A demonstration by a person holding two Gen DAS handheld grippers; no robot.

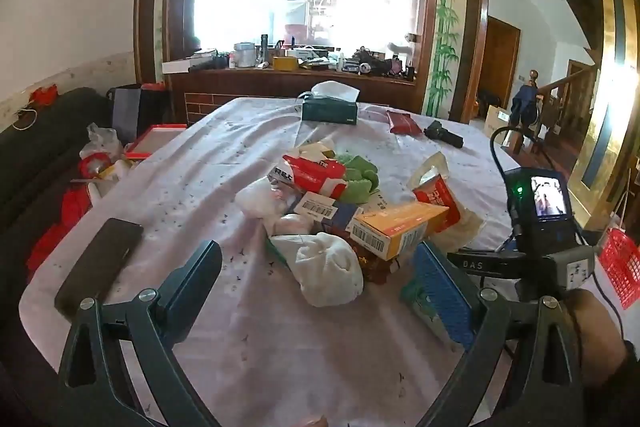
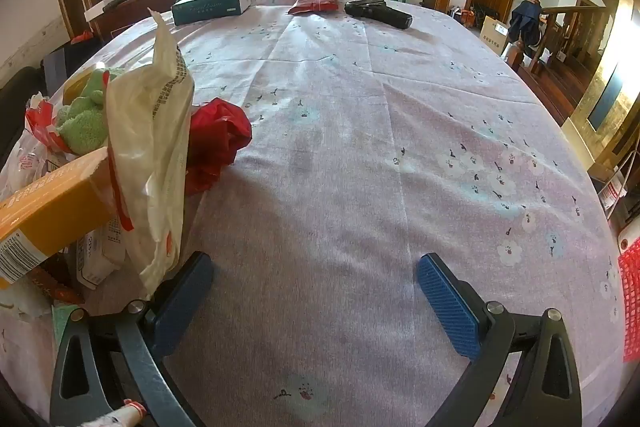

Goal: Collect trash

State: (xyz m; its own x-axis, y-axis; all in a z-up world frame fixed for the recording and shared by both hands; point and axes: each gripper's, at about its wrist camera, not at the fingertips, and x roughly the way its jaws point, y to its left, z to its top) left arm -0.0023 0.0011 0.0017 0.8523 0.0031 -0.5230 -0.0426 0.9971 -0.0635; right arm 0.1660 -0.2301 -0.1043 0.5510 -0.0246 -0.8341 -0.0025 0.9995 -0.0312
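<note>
**Both grippers wide open, trash pile dead ahead of the left**

Left gripper [image 1: 316, 291] spread, empty, straddling crumpled white tissue wad [image 1: 326, 273] just ahead. Right gripper [image 2: 314, 291] gaping over bare cloth; heap off to its left. Left nearer.

Bare worktop [image 2: 360, 147] lies ahead of my right jaws; the trash pile [image 1: 340, 211] crowds my left jaws' path

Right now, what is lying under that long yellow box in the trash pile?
The yellow box rests on a blue barcoded carton and red wrappers, beside a white bag. Whatever lies deeper in the pile is covered.
</note>
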